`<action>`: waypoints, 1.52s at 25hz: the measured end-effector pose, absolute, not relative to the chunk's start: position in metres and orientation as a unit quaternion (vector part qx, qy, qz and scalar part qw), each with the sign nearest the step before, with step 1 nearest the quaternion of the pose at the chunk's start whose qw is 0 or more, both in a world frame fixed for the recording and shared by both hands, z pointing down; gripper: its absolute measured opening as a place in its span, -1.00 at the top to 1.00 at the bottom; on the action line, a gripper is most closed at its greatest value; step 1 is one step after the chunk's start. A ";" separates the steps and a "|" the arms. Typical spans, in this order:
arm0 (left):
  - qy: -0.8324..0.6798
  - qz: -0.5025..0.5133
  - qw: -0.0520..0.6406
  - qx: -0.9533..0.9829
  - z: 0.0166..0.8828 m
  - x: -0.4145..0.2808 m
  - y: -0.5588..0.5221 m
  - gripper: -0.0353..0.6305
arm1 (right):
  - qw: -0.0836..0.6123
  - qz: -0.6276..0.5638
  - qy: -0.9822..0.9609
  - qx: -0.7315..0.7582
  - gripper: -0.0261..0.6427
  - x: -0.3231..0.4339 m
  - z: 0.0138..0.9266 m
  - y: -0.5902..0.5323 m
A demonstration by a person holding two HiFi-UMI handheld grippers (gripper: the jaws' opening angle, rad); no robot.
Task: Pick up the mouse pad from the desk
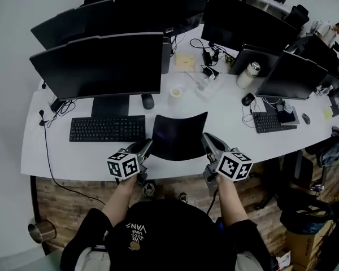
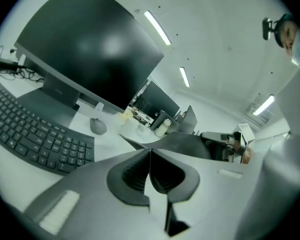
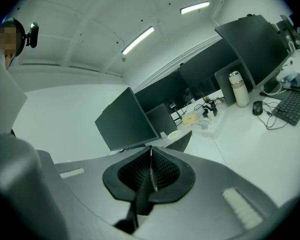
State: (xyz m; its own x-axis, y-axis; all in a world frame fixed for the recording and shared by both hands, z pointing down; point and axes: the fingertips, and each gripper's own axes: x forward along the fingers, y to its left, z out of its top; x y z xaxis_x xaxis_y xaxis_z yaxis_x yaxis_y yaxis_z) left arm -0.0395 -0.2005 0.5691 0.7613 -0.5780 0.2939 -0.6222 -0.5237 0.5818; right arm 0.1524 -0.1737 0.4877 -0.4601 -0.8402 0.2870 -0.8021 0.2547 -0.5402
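Lifting thin black flexible mouse pad (image 1: 179, 135) above front edge of white table (image 1: 226, 123). Left gripper (image 1: 148, 145) pinched tight on pad's near left corner, right gripper (image 1: 205, 138) pinched tight on near right corner. Pad bows between them; cannot tell whether far edge is clear of table. Best: raise both grippers together, level, spacing constant, so floppy pad neither folds nor slips. Avoid black keyboard (image 1: 107, 129) at left.

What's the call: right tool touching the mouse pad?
Touching. Right gripper view shows the right tool clamped shut on the mouse pad, its thin edge pinched between the pads.

A long white desk (image 1: 231, 120) lined with dark monitors (image 1: 101, 66), wood floor (image 1: 62, 199) below, strip lights (image 3: 138, 39) overhead.
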 end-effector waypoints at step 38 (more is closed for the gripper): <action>-0.356 0.054 0.141 0.922 0.484 -0.068 -0.199 0.86 | 0.088 -0.317 0.754 -0.568 0.89 0.138 0.499 -0.162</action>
